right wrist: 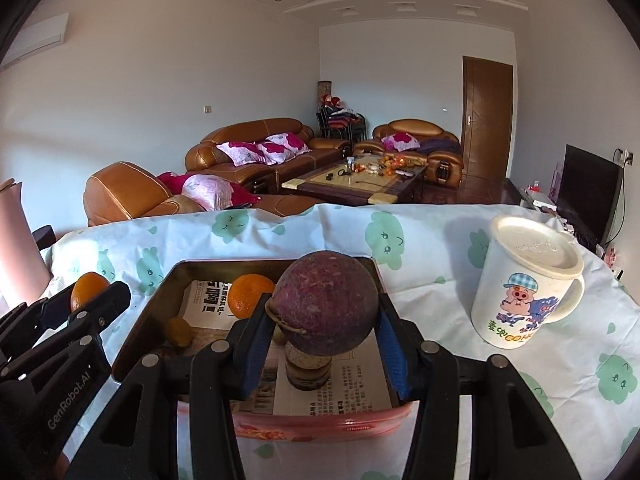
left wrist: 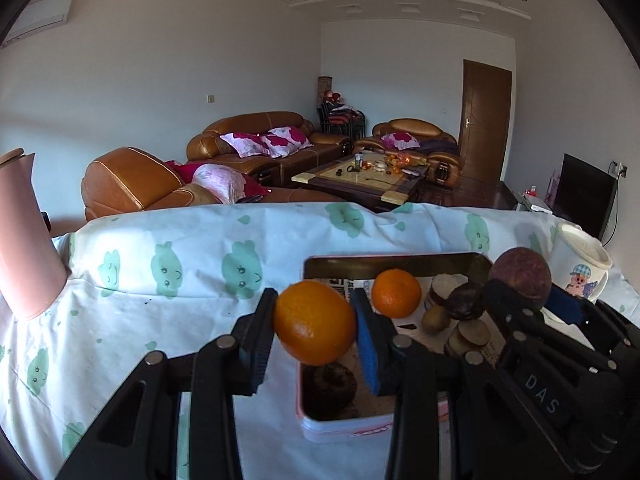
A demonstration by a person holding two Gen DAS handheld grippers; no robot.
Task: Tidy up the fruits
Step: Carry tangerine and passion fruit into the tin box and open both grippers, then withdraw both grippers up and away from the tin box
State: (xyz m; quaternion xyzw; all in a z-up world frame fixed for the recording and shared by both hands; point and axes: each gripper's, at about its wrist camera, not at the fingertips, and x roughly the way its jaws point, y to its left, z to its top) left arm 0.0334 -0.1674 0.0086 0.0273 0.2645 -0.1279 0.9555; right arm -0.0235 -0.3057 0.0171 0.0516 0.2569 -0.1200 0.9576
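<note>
My left gripper [left wrist: 314,326] is shut on an orange [left wrist: 314,322] and holds it above the near left corner of a pink-rimmed metal tin [left wrist: 340,426]. My right gripper [right wrist: 324,320] is shut on a round purple passion fruit [right wrist: 326,310] above the tin [right wrist: 320,420]; the fruit also shows in the left wrist view [left wrist: 520,276]. In the tin lie a second orange [left wrist: 396,293], a small kiwi [left wrist: 436,319], dark fruit [left wrist: 466,300], brown round slices [left wrist: 468,338] and printed paper [right wrist: 332,384].
A white lidded cartoon mug [right wrist: 524,284] stands right of the tin on the cloud-print cloth [left wrist: 180,264]. A pink object [left wrist: 22,240] stands at the table's left edge. Sofas and a coffee table [left wrist: 360,180] lie beyond the far edge.
</note>
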